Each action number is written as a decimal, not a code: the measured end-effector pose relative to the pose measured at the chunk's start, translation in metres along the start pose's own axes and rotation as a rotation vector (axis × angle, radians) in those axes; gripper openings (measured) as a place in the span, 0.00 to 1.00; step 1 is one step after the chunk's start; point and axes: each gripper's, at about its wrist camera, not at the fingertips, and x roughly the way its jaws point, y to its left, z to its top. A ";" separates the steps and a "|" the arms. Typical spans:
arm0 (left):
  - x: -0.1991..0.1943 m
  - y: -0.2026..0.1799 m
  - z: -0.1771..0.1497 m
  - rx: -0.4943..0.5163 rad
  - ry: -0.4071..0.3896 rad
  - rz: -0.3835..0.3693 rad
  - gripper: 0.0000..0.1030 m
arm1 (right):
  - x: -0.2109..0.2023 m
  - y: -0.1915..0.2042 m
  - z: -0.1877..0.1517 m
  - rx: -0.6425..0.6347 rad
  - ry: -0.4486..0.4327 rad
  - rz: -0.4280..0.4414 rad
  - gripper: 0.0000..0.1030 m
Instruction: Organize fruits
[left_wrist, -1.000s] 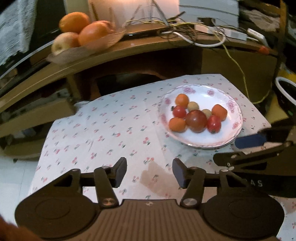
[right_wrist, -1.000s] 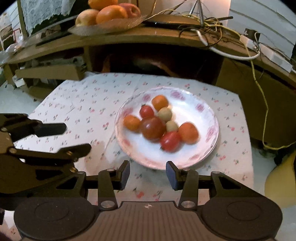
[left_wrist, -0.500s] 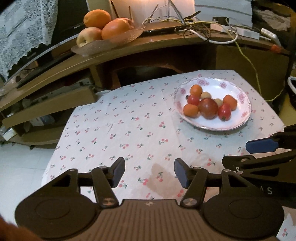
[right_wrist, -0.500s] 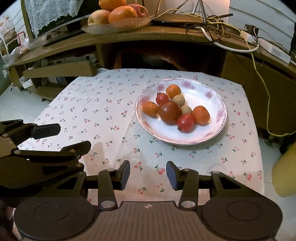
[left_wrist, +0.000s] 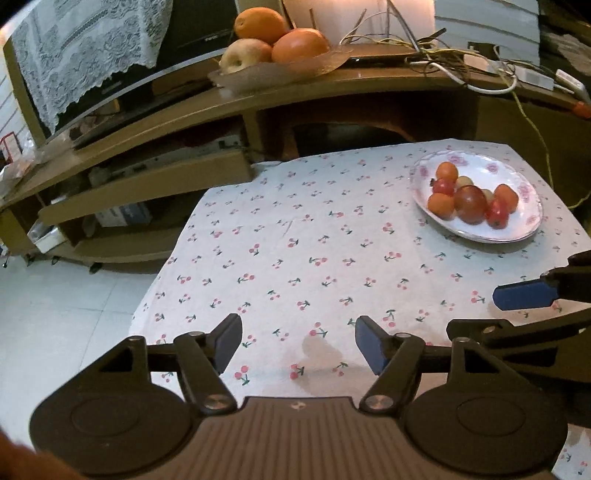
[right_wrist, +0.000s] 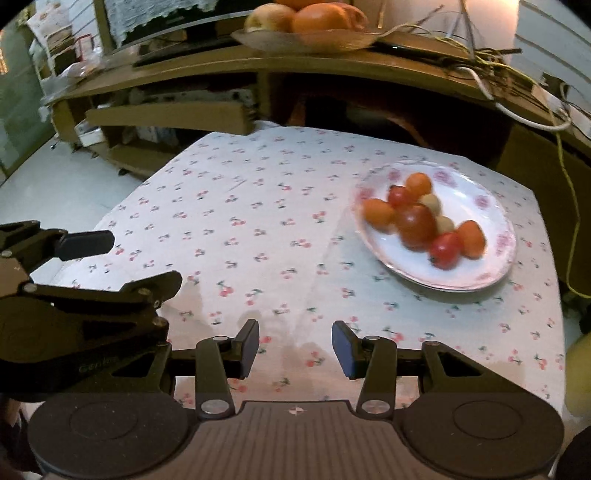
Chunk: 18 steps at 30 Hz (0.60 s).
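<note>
Both grippers, left (left_wrist: 297, 345) and right (right_wrist: 294, 349), hang released and empty over the table's (left_wrist: 295, 258) near edge. The fruits (right_wrist: 423, 221) sit piled on the plate (right_wrist: 491, 206), far right. Sorted or awaiting sorting, we can't say. Any pick: single fruit, gentle squeeze, neighbours roll.

Cherry-print tablecloth (left_wrist: 295, 240) covers the worktop. Behind it there's a long wooden shelf unit (left_wrist: 332, 88), with a tangle of cables (left_wrist: 443, 62) on top toward its right end and a lace cloth (left_wrist: 81, 48) hanging above its left. White tiled floor (left_wrist: 66, 314) left of the cloth.
</note>
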 end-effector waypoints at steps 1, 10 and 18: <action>0.002 0.000 0.000 -0.001 0.002 0.000 0.71 | 0.002 0.001 0.000 -0.001 0.002 0.001 0.43; 0.013 -0.021 0.000 0.034 0.018 -0.007 0.75 | 0.008 -0.010 -0.007 0.016 0.032 -0.025 0.43; 0.014 -0.031 0.001 0.082 0.019 0.039 0.78 | 0.009 -0.016 -0.013 0.034 0.045 -0.048 0.43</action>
